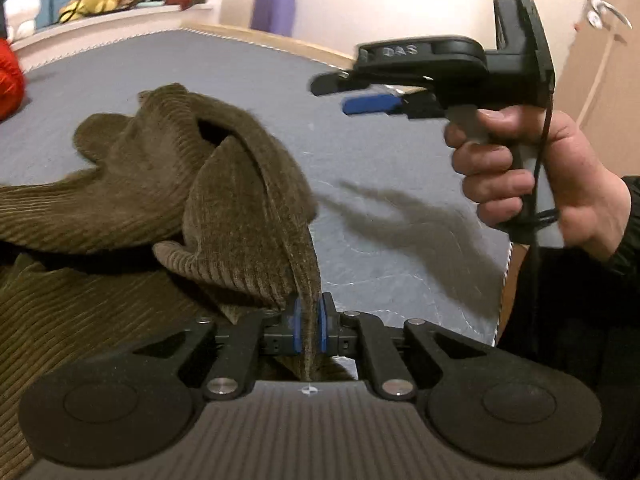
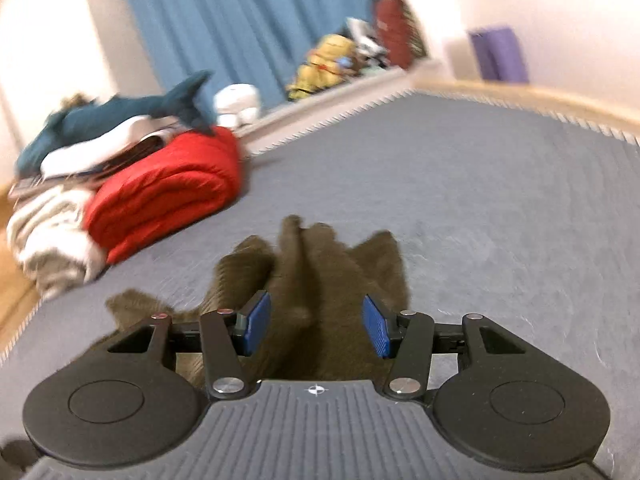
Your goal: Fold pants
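Brown corduroy pants (image 1: 168, 184) lie bunched on a grey mattress (image 1: 360, 152). My left gripper (image 1: 309, 326) is shut on a fold of the pants and lifts it off the mattress. My right gripper (image 2: 316, 328) is open and empty, held above the pants (image 2: 316, 280), which show blurred below it. In the left wrist view the right gripper (image 1: 340, 94) hovers above the mattress to the right of the pants, held by a hand (image 1: 532, 184).
A red folded blanket (image 2: 168, 196) with a stack of clothes and a blue plush shark (image 2: 120, 116) sits at the mattress's left edge. Stuffed toys (image 2: 328, 64) line a ledge by a blue curtain. A purple bin (image 1: 274, 12) stands by the far wall.
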### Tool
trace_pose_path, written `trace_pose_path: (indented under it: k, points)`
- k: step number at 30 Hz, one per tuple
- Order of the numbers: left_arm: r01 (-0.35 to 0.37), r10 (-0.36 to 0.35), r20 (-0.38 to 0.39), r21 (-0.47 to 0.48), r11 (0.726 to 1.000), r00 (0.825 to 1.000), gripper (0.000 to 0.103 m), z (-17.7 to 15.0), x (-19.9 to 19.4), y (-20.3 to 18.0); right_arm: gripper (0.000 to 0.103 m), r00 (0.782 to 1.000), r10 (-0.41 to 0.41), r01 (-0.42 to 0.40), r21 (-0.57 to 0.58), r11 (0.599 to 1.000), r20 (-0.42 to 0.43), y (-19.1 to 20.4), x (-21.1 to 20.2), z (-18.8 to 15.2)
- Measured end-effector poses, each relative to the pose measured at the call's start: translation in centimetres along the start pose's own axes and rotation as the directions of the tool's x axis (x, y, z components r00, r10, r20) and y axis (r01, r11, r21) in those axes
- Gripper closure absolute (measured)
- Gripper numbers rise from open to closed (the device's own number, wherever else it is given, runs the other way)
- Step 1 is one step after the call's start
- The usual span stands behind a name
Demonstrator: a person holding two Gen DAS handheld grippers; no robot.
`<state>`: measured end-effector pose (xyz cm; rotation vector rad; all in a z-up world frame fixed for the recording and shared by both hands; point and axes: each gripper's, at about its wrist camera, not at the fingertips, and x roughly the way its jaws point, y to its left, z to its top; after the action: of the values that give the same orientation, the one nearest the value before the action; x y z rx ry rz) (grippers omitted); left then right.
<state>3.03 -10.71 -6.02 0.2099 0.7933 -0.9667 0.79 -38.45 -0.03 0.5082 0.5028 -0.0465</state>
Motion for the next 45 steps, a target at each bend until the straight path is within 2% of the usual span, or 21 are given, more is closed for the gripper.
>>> trace_pose_path:
  k: [1, 2, 4, 6, 9, 12, 15, 17, 18, 19, 21, 24, 26, 28, 30, 32, 34, 38, 40, 43, 45]
  points:
    - [0.013, -0.013, 0.010, -0.023, 1.000, 1.000, 0.088, 0.1, -0.2, 0.3, 0.049, 1.000, 0.001, 0.000, 0.027, 1.000, -0.026, -0.5, 0.5, 0.5]
    - [0.028, -0.028, 0.016, -0.050, 0.998, 0.999, 0.072, 0.1, -0.4, 0.7, 0.049, 0.999, 0.005, -0.003, 0.043, 0.999, -0.051, -0.8, 1.0, 0.9]
    - [0.040, -0.037, 0.035, -0.069, 0.997, 0.999, 0.057, 0.1, -0.7, 0.7, 0.047, 0.994, 0.015, -0.009, 0.057, 0.998, -0.112, -0.9, 2.5, 2.2]
    - [0.042, -0.038, 0.071, -0.062, 0.997, 0.997, 0.055, 0.3, -1.4, 0.5, 0.043, 0.987, 0.032, -0.028, 0.027, 0.999, -0.160, -0.1, 4.0, 3.1]
    - [0.064, -0.049, 0.133, -0.113, 0.991, 0.990, 0.053, 0.5, -2.9, 1.5, 0.042, 0.977, 0.019, -0.025, -0.024, 0.999, -0.212, 1.7, 7.1, 4.3]
    - [0.032, -0.003, 0.173, -0.165, 0.986, 0.985, 0.050, 0.7, -3.7, 2.7, 0.042, 0.965, 0.016, -0.023, -0.026, 0.999, -0.263, 2.9, 10.5, 4.7]
    - [-0.022, 0.059, 0.177, -0.202, 0.979, 0.982, 0.050, 0.5, -4.3, 3.8, 0.043, 0.949, -0.021, -0.007, -0.088, 0.996, -0.314, 4.2, 13.8, 4.4]
    - [-0.066, 0.108, 0.177, -0.224, 0.972, 0.978, 0.050, 0.2, -4.9, 4.6, 0.050, 0.935, -0.049, 0.009, -0.115, 0.993, -0.352, 4.8, 15.8, 4.0]
    - [-0.094, 0.139, 0.176, -0.242, 0.966, 0.975, 0.050, 0.1, -5.3, 5.1, 0.073, 0.930, -0.046, 0.003, -0.117, 0.993, -0.364, 4.9, 16.4, 3.9]
    - [-0.125, 0.175, 0.168, -0.270, 0.955, 0.970, 0.048, 0.2, -5.6, 5.9, 0.089, 0.927, -0.040, -0.007, -0.123, 0.992, -0.374, 4.9, 16.8, 3.9]
    - [-0.199, 0.255, 0.129, -0.340, 0.919, 0.958, 0.048, 0.3, -6.0, 7.7, 0.091, 0.934, -0.055, 0.002, -0.150, 0.989, -0.352, 5.0, 16.5, 3.9]
    - [-0.325, 0.378, 0.030, -0.450, 0.832, 0.925, 0.048, -0.3, -6.3, 10.4, 0.092, 0.965, -0.049, 0.010, -0.146, 0.989, -0.259, 4.1, 13.8, 4.8]
    - [-0.380, 0.428, -0.031, -0.521, 0.764, 0.903, 0.048, -0.9, -7.0, 11.8, 0.092, 0.988, -0.039, 0.024, -0.102, 0.994, -0.148, 2.5, 9.9, 6.0]
    - [-0.407, 0.457, -0.060, -0.567, 0.716, 0.887, 0.048, -1.2, -7.6, 12.7, 0.092, 0.997, -0.071, 0.071, -0.047, 0.996, -0.005, 0.5, 5.1, 6.9]
    - [-0.409, 0.467, -0.062, -0.593, 0.694, 0.882, 0.048, -1.3, -8.0, 13.2, 0.092, 0.983, -0.160, 0.150, 0.118, 0.982, 0.084, -2.7, 0.1, 6.6]
    - [-0.410, 0.472, -0.063, -0.603, 0.684, 0.879, 0.048, -1.1, -8.4, 13.1, 0.092, 0.942, -0.321, 0.292, 0.230, 0.928, 0.101, -5.3, -3.9, 4.8]
    - [-0.411, 0.471, -0.066, -0.606, 0.682, 0.879, 0.048, -0.8, -8.2, 13.0, 0.092, 0.897, -0.436, 0.398, 0.303, 0.866, 0.068, -7.5, -6.8, 2.2]
    - [-0.413, 0.464, -0.069, -0.584, 0.699, 0.883, 0.042, -0.5, -7.3, 11.8, 0.089, 0.866, -0.491, 0.490, 0.361, 0.793, -0.098, -11.3, -7.8, -1.6]
    - [-0.418, 0.463, -0.073, -0.570, 0.707, 0.883, 0.042, -0.5, -6.8, 11.3, 0.080, 0.843, -0.517, 0.529, 0.405, 0.746, -0.150, -12.9, -8.0, -2.6]
    - [-0.422, 0.463, -0.078, -0.568, 0.707, 0.883, 0.041, -0.6, -6.5, 11.0, 0.080, 0.815, -0.571, 0.551, 0.439, 0.709, -0.099, -13.3, -9.3, -1.8]
    - [-0.426, 0.467, -0.081, -0.567, 0.704, 0.880, 0.041, -0.6, -6.3, 11.0, 0.078, 0.811, -0.584, 0.532, 0.443, 0.721, -0.024, -13.0, -10.4, -0.1]
